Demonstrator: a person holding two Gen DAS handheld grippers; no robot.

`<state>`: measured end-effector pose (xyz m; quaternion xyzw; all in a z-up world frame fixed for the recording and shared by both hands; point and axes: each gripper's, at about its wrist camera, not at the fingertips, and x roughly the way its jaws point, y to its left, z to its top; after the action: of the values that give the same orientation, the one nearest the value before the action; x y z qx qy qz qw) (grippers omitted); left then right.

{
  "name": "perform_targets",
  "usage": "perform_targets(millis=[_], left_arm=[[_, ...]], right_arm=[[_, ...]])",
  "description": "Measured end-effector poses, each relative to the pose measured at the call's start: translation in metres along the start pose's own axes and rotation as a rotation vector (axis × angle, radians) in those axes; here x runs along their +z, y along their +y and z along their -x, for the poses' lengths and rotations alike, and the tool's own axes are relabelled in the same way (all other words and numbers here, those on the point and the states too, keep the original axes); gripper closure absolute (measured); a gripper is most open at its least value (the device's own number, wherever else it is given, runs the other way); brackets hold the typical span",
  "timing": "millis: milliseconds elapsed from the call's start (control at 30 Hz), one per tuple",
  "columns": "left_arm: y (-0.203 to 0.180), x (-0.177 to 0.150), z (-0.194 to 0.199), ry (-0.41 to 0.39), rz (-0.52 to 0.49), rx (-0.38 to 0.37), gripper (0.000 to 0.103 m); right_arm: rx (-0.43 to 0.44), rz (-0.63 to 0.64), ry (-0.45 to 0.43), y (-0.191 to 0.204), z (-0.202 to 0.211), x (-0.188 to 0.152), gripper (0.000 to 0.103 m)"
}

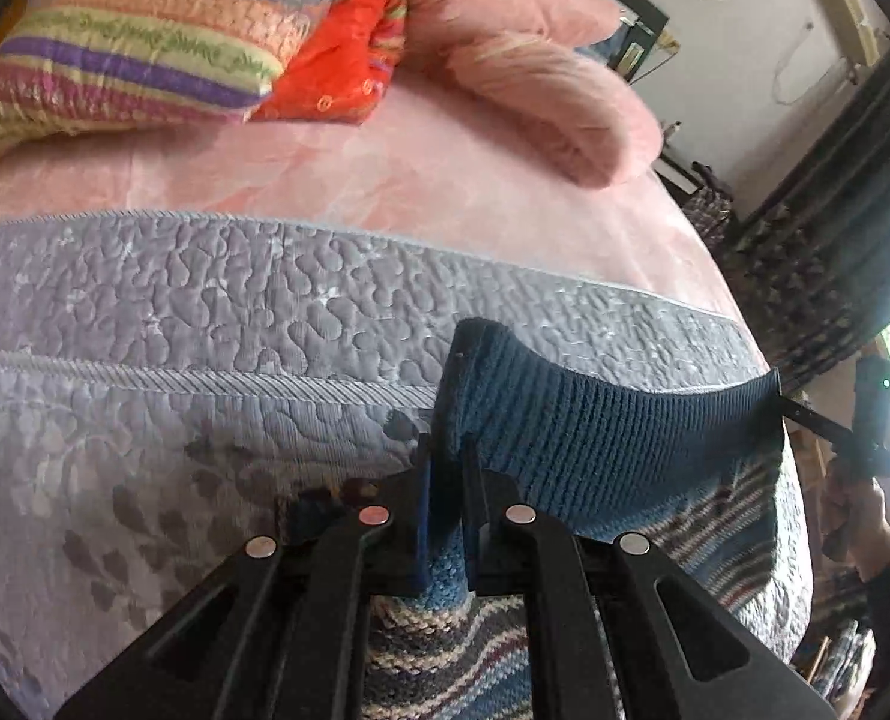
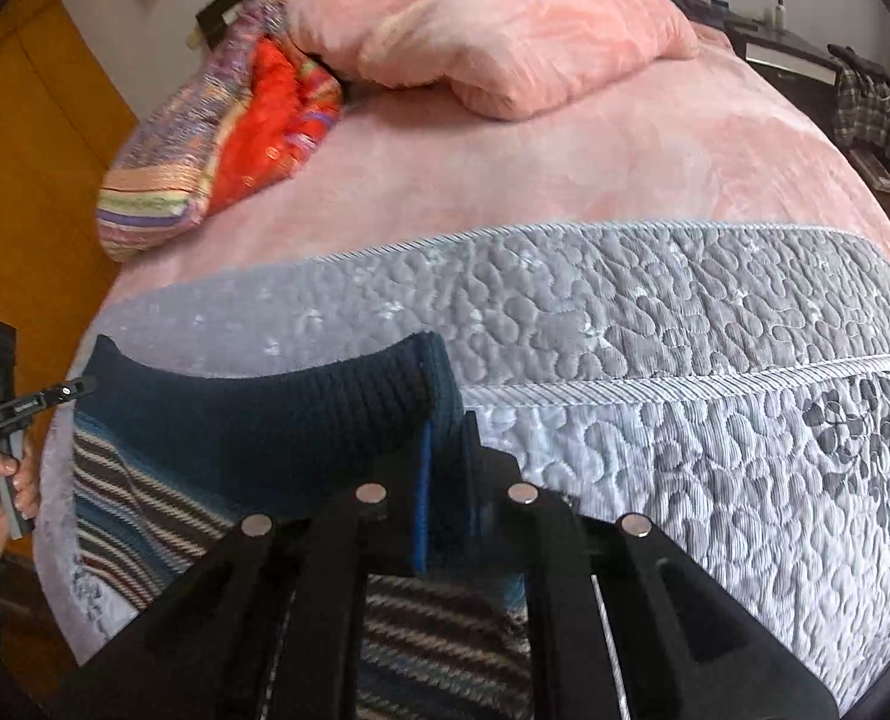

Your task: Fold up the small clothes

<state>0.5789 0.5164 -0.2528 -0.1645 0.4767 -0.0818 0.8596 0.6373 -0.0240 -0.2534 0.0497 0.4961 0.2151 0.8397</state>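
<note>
A small knitted sweater [image 1: 595, 420] with a dark blue ribbed hem and a striped body [image 2: 420, 648] is held up over a grey quilted bedspread [image 1: 204, 324]. My left gripper [image 1: 445, 468] is shut on one corner of the ribbed hem. My right gripper [image 2: 445, 450] is shut on the other corner [image 2: 438, 378]. The hem [image 2: 252, 408] stretches taut between the two, and the striped body hangs below. Each gripper shows in the other's view: the right gripper [image 1: 805, 414] at the right edge, the left gripper [image 2: 78, 387] at the left edge, each held by a hand.
Beyond the bedspread [image 2: 685, 312] lies a pink blanket [image 2: 565, 156] with pink pillows [image 2: 523, 30] and a striped folded quilt [image 1: 144, 48] with a red one [image 1: 336, 60] at the head of the bed. A wooden wardrobe [image 2: 18, 150] stands left; dark curtains [image 1: 853, 192] and a window stand right.
</note>
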Motion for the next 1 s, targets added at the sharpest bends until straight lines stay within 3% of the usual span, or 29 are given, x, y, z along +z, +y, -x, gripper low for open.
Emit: perform_targets(millis=[233, 400, 600, 667, 700, 733, 767, 833, 867, 900, 1000], left_arm=[[0.015, 0.007, -0.044, 0.057, 0.048, 0.026, 0.096], [0.033, 0.0, -0.086, 0.14, 0.089, 0.089, 0.096], [0.036, -0.007, -0.102, 0.172, 0.087, 0.133, 0.091], [0.033, -0.004, -0.092, 0.143, 0.086, 0.164, 0.079], [0.027, -0.002, -0.076, 0.082, 0.064, 0.248, 0.072], [0.021, 0.0, -0.065, 0.039, 0.049, 0.26, 0.073], [0.017, -0.002, -0.056, 0.019, 0.049, 0.22, 0.073], [0.006, -0.008, -0.043, 0.012, 0.075, 0.037, 0.073], [0.001, -0.012, -0.044, 0.027, 0.077, -0.014, 0.073], [-0.002, -0.017, -0.05, 0.056, 0.077, -0.034, 0.073], [0.009, -0.032, -0.08, 0.152, 0.131, 0.018, 0.075]], right_arm=[[-0.04, -0.031, 0.055, -0.015, -0.048, 0.009, 0.095], [-0.071, -0.057, 0.129, -0.024, -0.085, 0.004, 0.095], [-0.091, -0.095, 0.19, -0.031, -0.11, -0.008, 0.092], [-0.09, -0.102, 0.179, -0.03, -0.104, -0.007, 0.086], [-0.094, -0.11, 0.159, -0.03, -0.097, -0.005, 0.076], [-0.091, -0.119, 0.124, -0.03, -0.087, -0.004, 0.075], [-0.058, -0.13, 0.082, -0.028, -0.072, -0.004, 0.075], [0.018, -0.142, 0.063, -0.024, -0.056, -0.009, 0.075], [0.051, -0.147, 0.072, -0.022, -0.052, -0.015, 0.075], [0.071, -0.153, 0.092, -0.022, -0.053, -0.021, 0.075], [0.081, -0.194, 0.161, -0.027, -0.067, -0.038, 0.078]])
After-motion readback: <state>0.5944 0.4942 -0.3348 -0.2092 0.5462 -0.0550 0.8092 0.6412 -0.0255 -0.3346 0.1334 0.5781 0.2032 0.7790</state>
